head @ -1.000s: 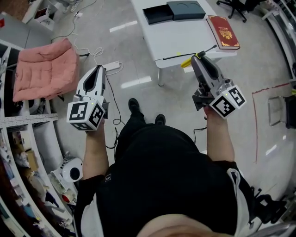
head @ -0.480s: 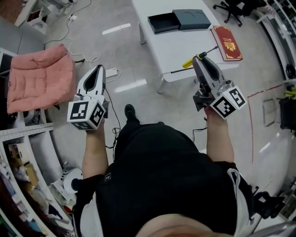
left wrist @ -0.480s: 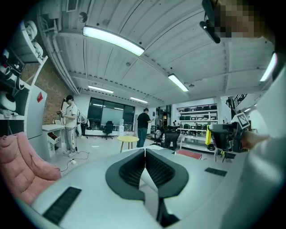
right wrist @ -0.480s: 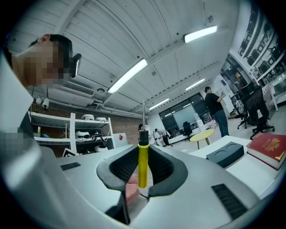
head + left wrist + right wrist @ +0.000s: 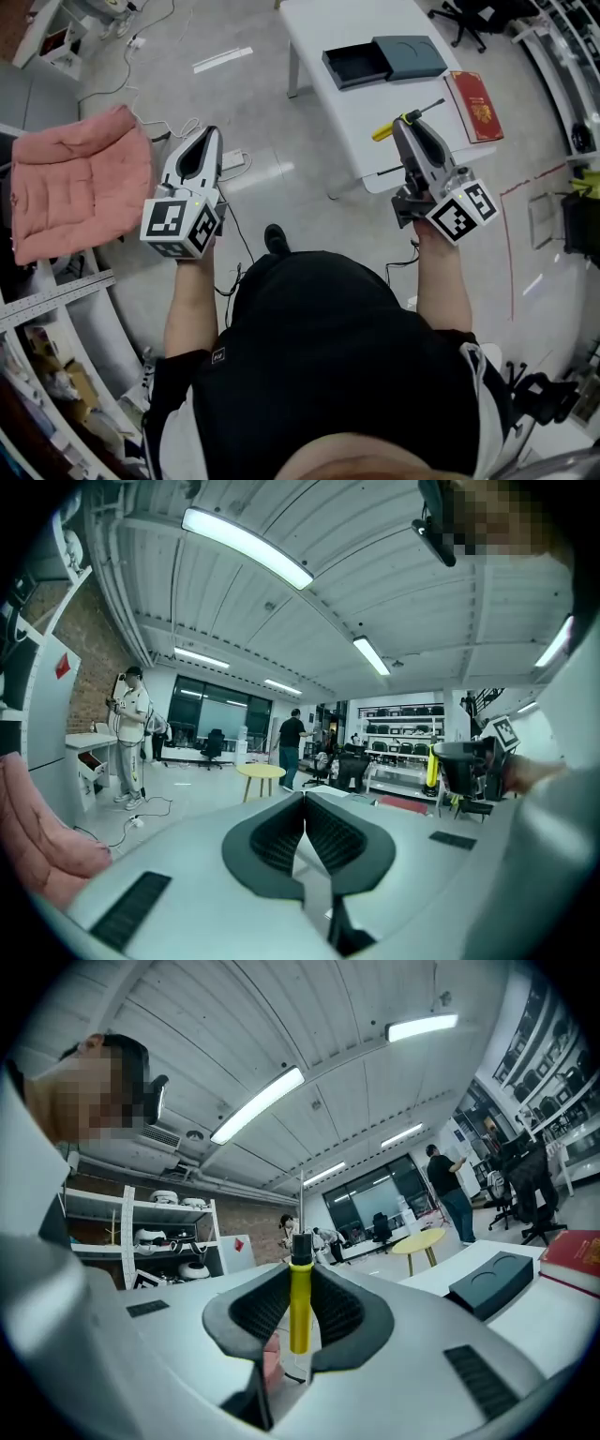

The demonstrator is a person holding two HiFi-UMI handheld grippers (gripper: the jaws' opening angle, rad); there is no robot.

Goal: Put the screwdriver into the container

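Head view looks steeply down on a person in black who holds the right gripper over the near edge of a white tabletop. It carries the screwdriver crosswise — yellow handle jutting to one side, dark shaft slanting out the other. Right gripper view shows the hold plainly: the yellow handle stands upright between the ribbed fingers, pressed from both sides, with a black collar and a thin shaft rising above them. Farther back on the tabletop lies the container, a dark open tray, with its lid just beside it and a red book off to the side; the screwdriver is well apart from the container. The left gripper hangs over the floor near a pink cushion — left gripper view shows its fingers closed together with nothing between them.
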